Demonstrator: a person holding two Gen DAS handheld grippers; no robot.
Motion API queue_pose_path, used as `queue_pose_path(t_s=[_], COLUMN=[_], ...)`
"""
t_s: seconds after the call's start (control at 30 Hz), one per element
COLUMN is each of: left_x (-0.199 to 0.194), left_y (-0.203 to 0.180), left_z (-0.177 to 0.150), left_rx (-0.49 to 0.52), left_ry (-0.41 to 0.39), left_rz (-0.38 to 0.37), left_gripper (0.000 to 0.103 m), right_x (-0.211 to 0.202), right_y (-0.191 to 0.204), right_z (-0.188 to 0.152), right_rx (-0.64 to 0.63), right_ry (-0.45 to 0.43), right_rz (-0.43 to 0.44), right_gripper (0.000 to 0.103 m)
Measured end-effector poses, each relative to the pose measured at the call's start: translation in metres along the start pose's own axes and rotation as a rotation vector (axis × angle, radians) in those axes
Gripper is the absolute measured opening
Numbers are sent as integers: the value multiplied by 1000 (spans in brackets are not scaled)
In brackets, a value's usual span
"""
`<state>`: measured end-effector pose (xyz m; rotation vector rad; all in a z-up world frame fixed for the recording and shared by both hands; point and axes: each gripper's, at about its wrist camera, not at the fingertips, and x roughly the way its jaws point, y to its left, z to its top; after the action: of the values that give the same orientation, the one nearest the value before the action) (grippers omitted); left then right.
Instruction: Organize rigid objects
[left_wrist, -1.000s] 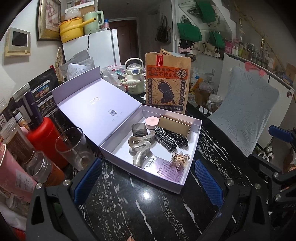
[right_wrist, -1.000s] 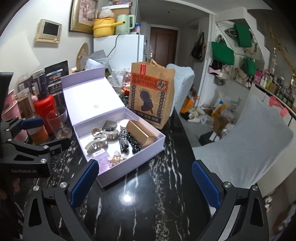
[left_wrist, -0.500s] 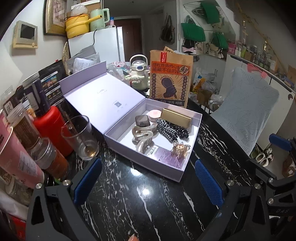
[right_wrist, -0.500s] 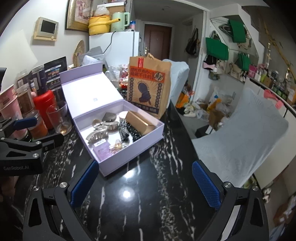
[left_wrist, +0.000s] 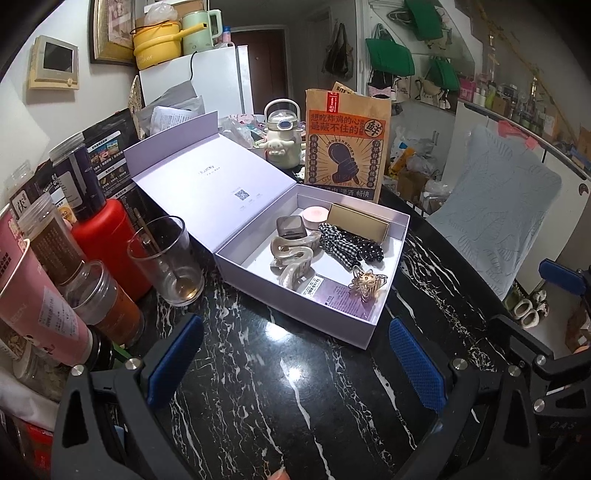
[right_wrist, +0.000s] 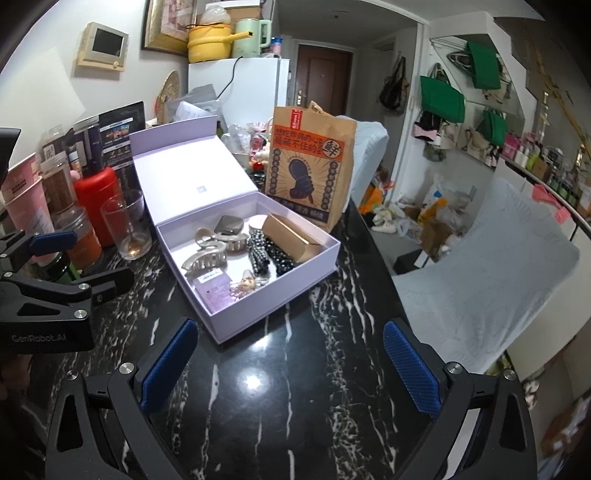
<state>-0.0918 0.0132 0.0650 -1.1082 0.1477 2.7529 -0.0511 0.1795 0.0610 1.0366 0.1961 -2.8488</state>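
Left wrist view: the left gripper (left_wrist: 295, 358) gapes released and holds nothing at the bottom; the lavender box (left_wrist: 295, 295) holding hair clips (left_wrist: 291, 254) sits mid-frame on the black marble table (left_wrist: 258, 387). Right wrist view: the right gripper (right_wrist: 291, 362) likewise spread, holding nothing; the box (right_wrist: 273, 306) lies centre-left; a glass (right_wrist: 127, 225) at left.

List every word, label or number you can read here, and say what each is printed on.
"想吃炸鸡的心是藏不住的" and "鲜": paper bag.
"GenRobot.AI": left gripper body.
"Lucky": lid of the lavender box; only partly clear.
Jar, pouch and purple card print: too small.
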Motion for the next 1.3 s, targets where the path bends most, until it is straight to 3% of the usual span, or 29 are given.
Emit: queue_pose_path(t_s=[1.3], left_x=[1], left_y=[-2], left_z=[1], left_rx=[14], left_ry=[9], left_rz=[-16], left_gripper=[102], right_x=[6], right_y=[-1], right_z=[0], right_rx=[9], right_ry=[25], right_rz=[-12], right_gripper=[102])
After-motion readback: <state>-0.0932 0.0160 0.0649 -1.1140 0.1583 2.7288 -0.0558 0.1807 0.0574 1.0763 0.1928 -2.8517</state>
